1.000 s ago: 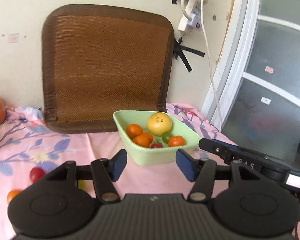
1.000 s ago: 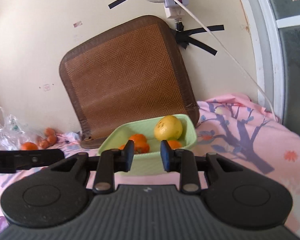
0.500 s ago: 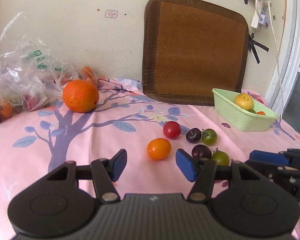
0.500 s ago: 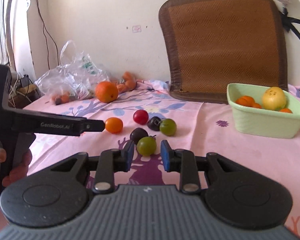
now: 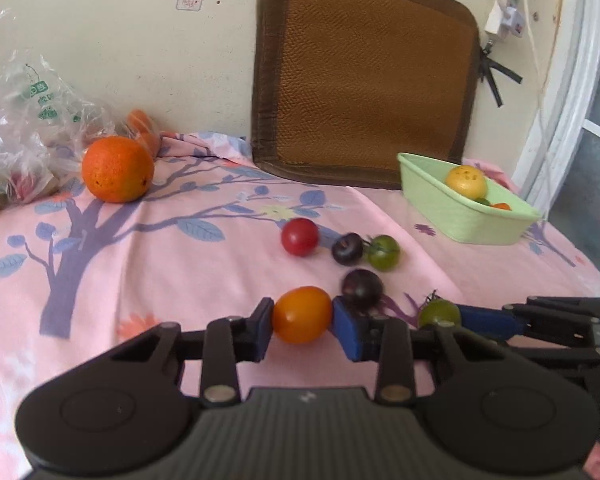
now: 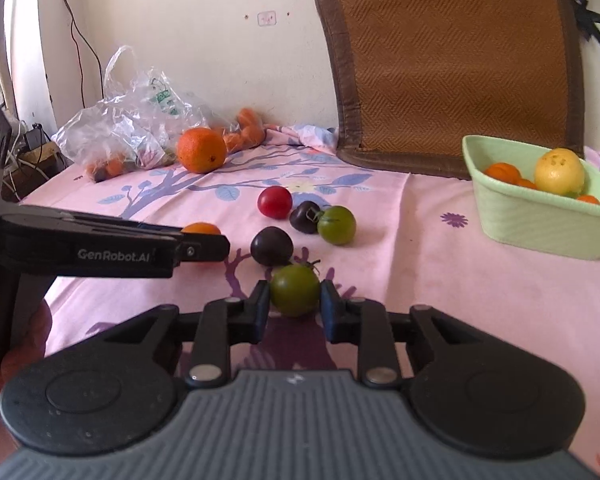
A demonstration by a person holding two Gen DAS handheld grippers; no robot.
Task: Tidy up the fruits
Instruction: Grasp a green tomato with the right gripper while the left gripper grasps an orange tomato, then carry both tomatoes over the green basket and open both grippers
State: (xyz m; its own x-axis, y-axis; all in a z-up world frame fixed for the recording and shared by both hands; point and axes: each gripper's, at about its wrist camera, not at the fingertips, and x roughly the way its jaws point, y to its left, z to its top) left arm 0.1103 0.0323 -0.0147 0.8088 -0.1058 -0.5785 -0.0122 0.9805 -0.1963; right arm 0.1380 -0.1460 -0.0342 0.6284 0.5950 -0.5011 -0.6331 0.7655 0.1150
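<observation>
My left gripper (image 5: 302, 317) is closing its blue pads on a small orange tomato (image 5: 302, 308) that rests on the pink cloth; the pads touch both its sides. My right gripper (image 6: 295, 301) is closing on a green tomato (image 6: 295, 286), which its pads touch too. In the left wrist view that green tomato (image 5: 439, 313) shows beside the right gripper's blue fingers (image 5: 484, 318). Behind lie a red tomato (image 6: 275, 201), two dark plums (image 6: 272, 246) (image 6: 305, 217) and another green tomato (image 6: 337, 225). The green basket (image 6: 540, 228), far right, holds a yellow fruit and oranges.
A big orange (image 5: 117, 169) and a crumpled plastic bag (image 5: 24, 120) with more fruit sit at the back left by the wall. A brown woven mat (image 5: 364, 80) leans against the wall behind the basket. A hand (image 6: 24, 344) holds the left gripper.
Both views swung from the basket to the loose fruit and came closer. The left jaws went from wide apart to shut on the orange tomato. The right jaws now enclose the green tomato.
</observation>
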